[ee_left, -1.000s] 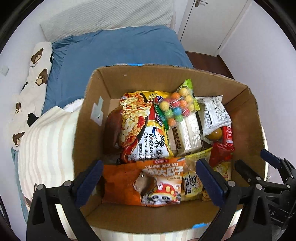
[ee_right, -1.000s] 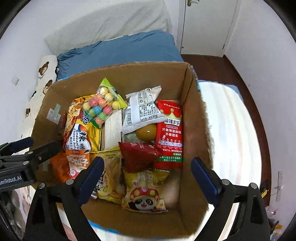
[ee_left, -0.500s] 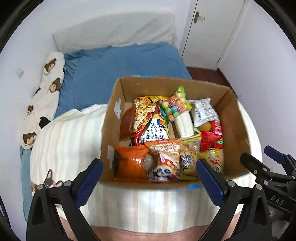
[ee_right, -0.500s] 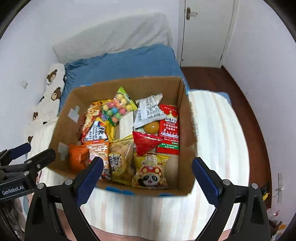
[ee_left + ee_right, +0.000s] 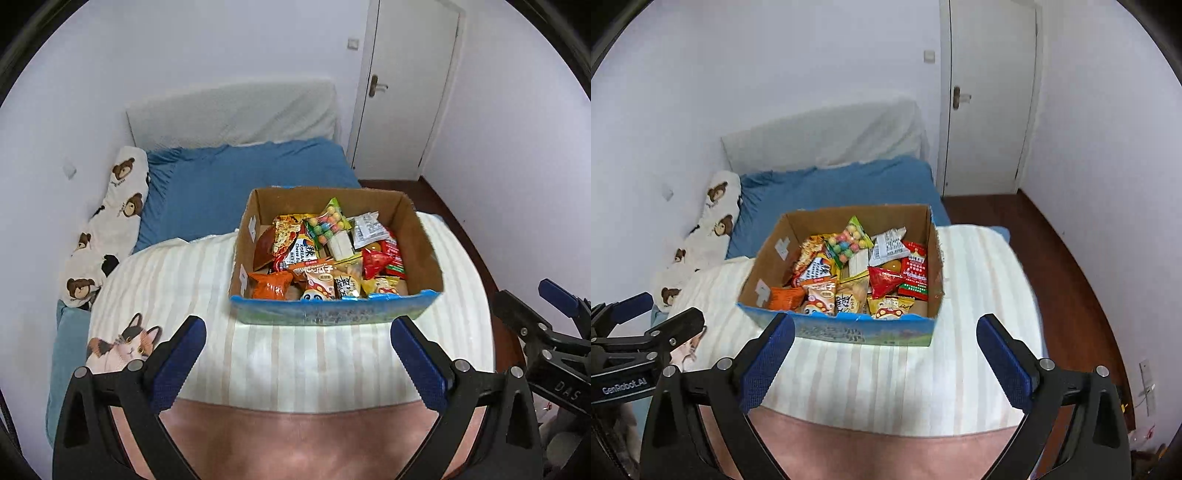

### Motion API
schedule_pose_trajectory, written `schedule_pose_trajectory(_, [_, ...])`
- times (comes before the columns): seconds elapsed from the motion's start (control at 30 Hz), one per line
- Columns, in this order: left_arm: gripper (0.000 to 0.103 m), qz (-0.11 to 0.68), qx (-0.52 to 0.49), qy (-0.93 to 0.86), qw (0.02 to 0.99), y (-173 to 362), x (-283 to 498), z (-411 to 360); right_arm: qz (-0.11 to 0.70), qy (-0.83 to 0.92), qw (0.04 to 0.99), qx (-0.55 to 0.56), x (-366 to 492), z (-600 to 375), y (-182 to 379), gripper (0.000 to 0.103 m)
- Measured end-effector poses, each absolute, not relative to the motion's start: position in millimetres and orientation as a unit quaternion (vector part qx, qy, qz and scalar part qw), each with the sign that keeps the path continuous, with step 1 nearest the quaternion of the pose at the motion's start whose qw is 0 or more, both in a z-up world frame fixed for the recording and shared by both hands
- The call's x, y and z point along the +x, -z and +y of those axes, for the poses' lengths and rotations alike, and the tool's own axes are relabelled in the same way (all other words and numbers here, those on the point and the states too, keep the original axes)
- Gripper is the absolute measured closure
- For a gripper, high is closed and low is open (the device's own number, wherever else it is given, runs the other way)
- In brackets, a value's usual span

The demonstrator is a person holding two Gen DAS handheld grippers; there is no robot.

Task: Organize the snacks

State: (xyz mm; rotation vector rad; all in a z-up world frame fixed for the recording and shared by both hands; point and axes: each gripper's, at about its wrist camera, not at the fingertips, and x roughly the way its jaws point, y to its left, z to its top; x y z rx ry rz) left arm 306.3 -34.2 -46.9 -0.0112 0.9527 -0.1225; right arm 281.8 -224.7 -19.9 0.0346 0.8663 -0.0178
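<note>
I see open brown cardboard box (image 5: 421, 240) packed with snack packets on striped blanket (image 5: 280, 362). Left gripper (image 5: 297, 350) wide, empty. Right gripper (image 5: 885, 349) just opened wider, nothing between.

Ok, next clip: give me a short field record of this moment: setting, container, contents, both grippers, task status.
setting: bed with striped blanket, blue sheet, bear-print pillow
container: open cardboard box on the blanket
contents: packed with snacks, including gumball bag, orange snack bag, red triangular pack
left gripper: open, empty, short of the box
right gripper: open, empty, jaws have just been opening further
task status: snacks all appear to be in the box; none seen on the blanket
</note>
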Motion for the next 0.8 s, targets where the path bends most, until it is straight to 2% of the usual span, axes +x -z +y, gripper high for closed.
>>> schedule_pose_trajectory(0.4, [0.0,0.42,0.0,0.057,0.906,5.5,223.6,-31.7,0.376,-0.005,0.927,0.016,172.6,-214.4,-38.5,0.001])
schedule_pose_trajectory(0.8, [0.0,0.375,0.017,0.04,0.926,-21.6,183.0,-33.9,0.355,-0.006,0.935,0.014,127.2,-217.5,-65.9,0.0])
